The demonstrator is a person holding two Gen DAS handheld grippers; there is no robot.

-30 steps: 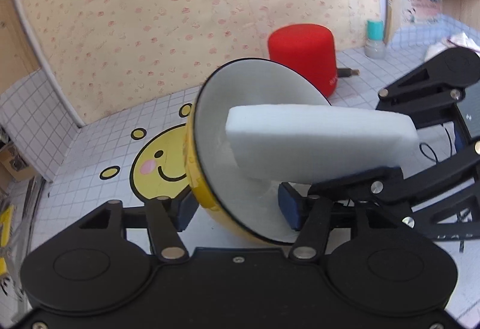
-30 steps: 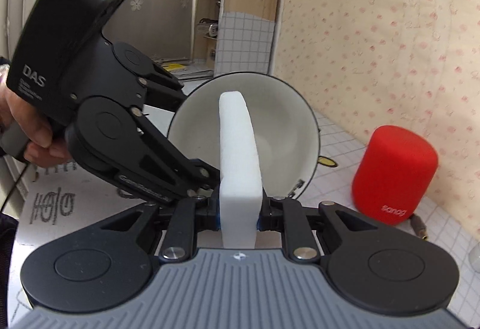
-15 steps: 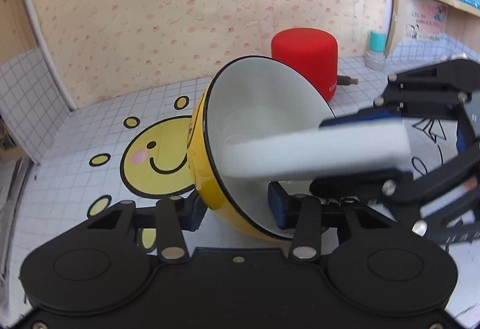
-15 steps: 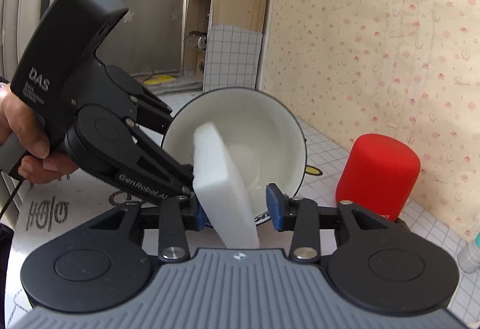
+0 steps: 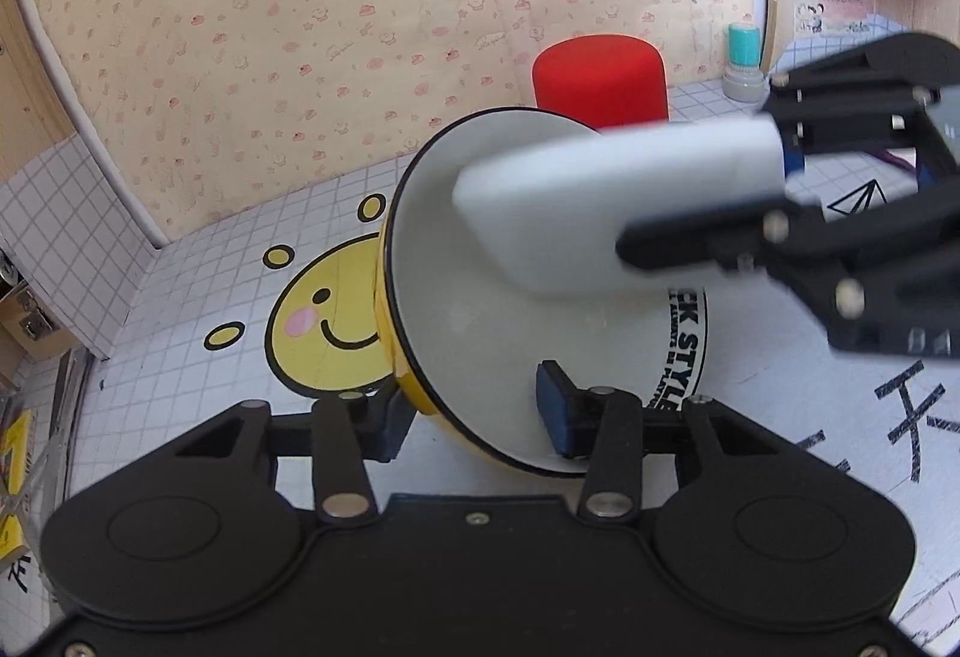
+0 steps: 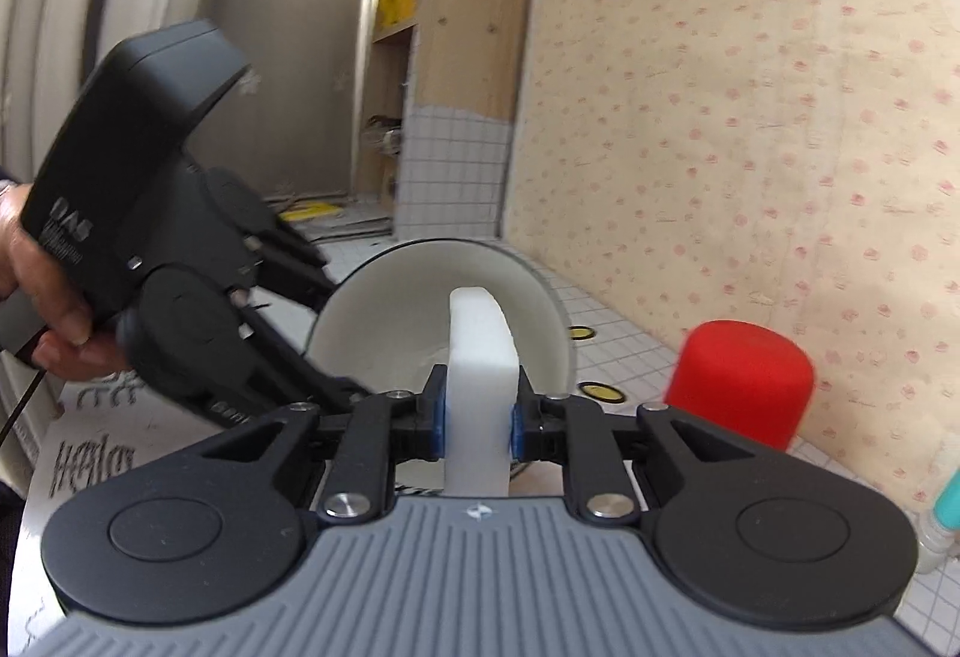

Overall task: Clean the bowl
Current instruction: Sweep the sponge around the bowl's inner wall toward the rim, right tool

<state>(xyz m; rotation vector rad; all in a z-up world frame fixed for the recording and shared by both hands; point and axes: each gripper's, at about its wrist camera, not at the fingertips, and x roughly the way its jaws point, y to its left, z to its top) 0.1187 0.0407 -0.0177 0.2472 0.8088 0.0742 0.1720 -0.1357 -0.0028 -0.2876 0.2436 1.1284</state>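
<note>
Sponge (image 6: pixel 480 357) has swung upright again, right gripper (image 6: pixel 477 426) clenched on it, left gripper (image 5: pixel 474 420) gripping the tilted bowl (image 5: pixel 510 297) open for wiping.

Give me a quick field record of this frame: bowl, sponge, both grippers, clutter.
bowl: yellow enamel bowl with white inside and black rim, tipped on its side, opening toward the right gripper
left gripper: shut on the bowl's rim, one pad inside, one outside
sponge: white rectangular foam sponge, far end inside the bowl
right gripper: shut on the sponge
contact: sponge against the bowl's wall cannot be confirmed
clutter: red cylindrical speaker; small teal-capped bottle
surface: white grid-pattern table with smiley print
</note>
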